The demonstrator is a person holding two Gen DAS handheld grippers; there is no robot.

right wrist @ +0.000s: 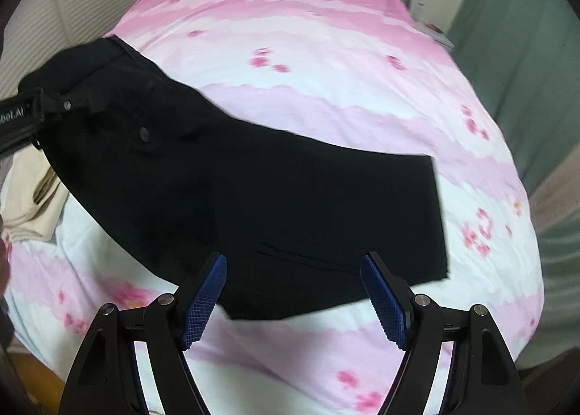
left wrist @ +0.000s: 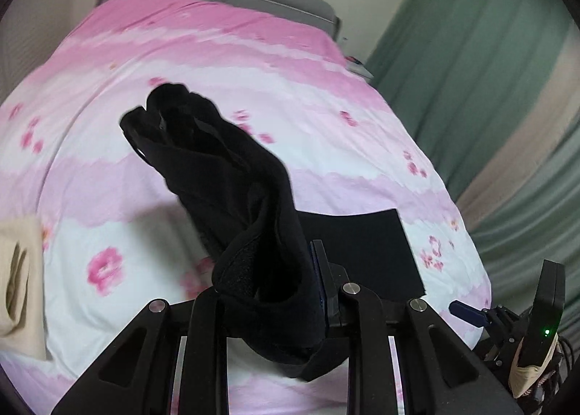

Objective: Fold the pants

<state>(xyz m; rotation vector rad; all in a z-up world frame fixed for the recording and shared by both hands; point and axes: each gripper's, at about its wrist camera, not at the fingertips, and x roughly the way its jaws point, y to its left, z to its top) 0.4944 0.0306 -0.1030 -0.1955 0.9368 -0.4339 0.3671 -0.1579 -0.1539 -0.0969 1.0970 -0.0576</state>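
Left wrist cam: left gripper (left wrist: 279, 288) jaws nearly closed, clamped on bunched waistband of black pants (left wrist: 224, 175), that end lifted off the pink floral bedspread (left wrist: 290, 63). Right wrist cam: right gripper (right wrist: 293, 297) jaws wide apart, holding nothing, over pants' leg end, which lies flat on bedspread. Beige garment (right wrist: 36, 197) at left edge.

White lettering on the black body of the left hand-held gripper (right wrist: 78, 103), cut off by the frame's left edge, only the fragment "bot.AI" legible, blurred, no other readable text, label or number anywhere
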